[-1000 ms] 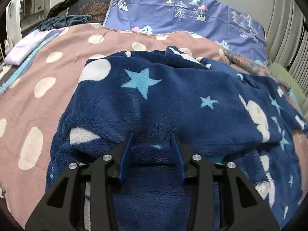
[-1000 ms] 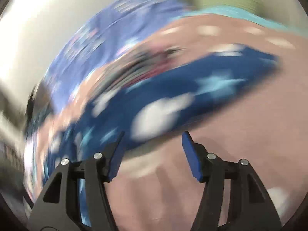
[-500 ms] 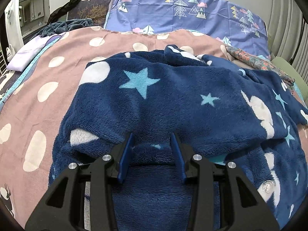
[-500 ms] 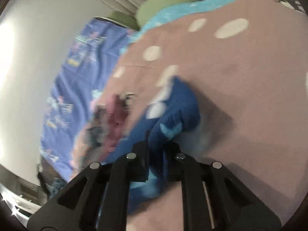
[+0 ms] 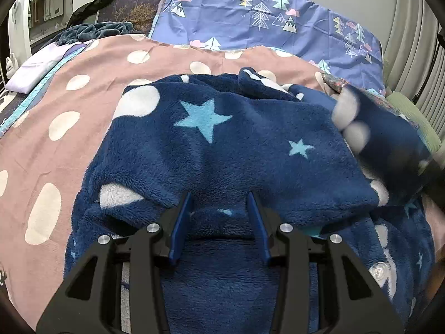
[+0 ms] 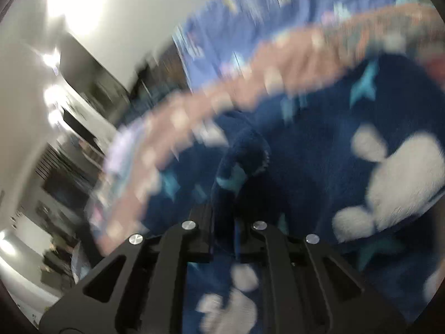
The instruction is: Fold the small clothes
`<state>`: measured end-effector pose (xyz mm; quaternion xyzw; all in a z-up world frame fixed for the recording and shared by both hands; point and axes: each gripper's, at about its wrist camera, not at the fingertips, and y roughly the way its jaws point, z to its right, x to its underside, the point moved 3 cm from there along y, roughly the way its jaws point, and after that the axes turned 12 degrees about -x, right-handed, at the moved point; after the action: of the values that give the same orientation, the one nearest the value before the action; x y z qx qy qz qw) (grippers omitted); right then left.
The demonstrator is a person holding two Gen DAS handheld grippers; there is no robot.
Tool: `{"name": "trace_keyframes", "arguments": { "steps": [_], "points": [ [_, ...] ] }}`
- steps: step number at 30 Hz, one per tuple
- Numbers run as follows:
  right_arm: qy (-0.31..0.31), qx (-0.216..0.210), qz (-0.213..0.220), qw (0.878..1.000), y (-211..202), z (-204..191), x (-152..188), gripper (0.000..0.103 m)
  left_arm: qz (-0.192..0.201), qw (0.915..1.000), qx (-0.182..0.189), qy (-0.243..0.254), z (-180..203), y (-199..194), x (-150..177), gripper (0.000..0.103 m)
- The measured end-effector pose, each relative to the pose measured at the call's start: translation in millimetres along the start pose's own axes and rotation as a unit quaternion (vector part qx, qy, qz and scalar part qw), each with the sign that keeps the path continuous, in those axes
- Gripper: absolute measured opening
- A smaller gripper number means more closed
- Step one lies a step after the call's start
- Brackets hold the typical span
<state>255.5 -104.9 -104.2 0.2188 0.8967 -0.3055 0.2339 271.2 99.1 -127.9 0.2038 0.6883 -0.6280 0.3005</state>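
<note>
Fleece garment [image 5: 250, 150]: soft, limp; we grip its hems.
Left gripper [image 5: 219, 214]: jaws pinching a fold, lower centre.
Right gripper [image 6: 225, 222]: jaws clamped on fleece.

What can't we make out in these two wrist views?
- Right wrist view: motion blur smears the bedspread and room; fleece garment outline unreadable.
- Right gripper: the pinched fleece fold hides its pads.
- Left wrist view: blurred raised fleece at right covers what lies behind it.
- Left gripper: whether its pads press the fleece is unclear.
- Garment type: edges cut off.
</note>
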Motion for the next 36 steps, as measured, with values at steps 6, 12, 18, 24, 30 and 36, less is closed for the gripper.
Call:
{"name": "trace_keyframes", "arguments": {
  "steps": [6,12,18,24,30,36],
  "points": [
    [0.008,-0.025,0.007,1.0,4.2,13.6,19.4,0.016,0.001,0.9999,0.01,0.002,2.6,-2.0,-1.5,0.051],
    [-0.025,-0.024,0.011,0.999,2.2,15.4,30.0,0.028,-0.003,0.9767,0.197,-0.084,19.7,-35.9,-32.3,0.07],
    [-0.084,-0.055,-0.003,0.995,-9.6,-5.8,37.6,0.05,-0.02,0.9777,0.207,-0.027,64.3,-32.3,-42.9,0.081],
    [-0.07,-0.055,-0.012,0.996,-9.8,-1.4,38.4,0.048,-0.071,0.9644,0.249,-0.054,79.5,-13.3,-37.0,0.081],
    [-0.065,-0.058,0.008,0.996,-27.8,0.8,41.6,0.048,-0.077,0.9748,0.208,-0.027,93.5,-1.7,-33.4,0.011],
    [0.012,-0.034,0.071,0.997,-59.9,37.3,36.2,0.055,0.03,0.9754,0.216,-0.031,64.4,-64.5,-84.5,0.01]
  ]
}}
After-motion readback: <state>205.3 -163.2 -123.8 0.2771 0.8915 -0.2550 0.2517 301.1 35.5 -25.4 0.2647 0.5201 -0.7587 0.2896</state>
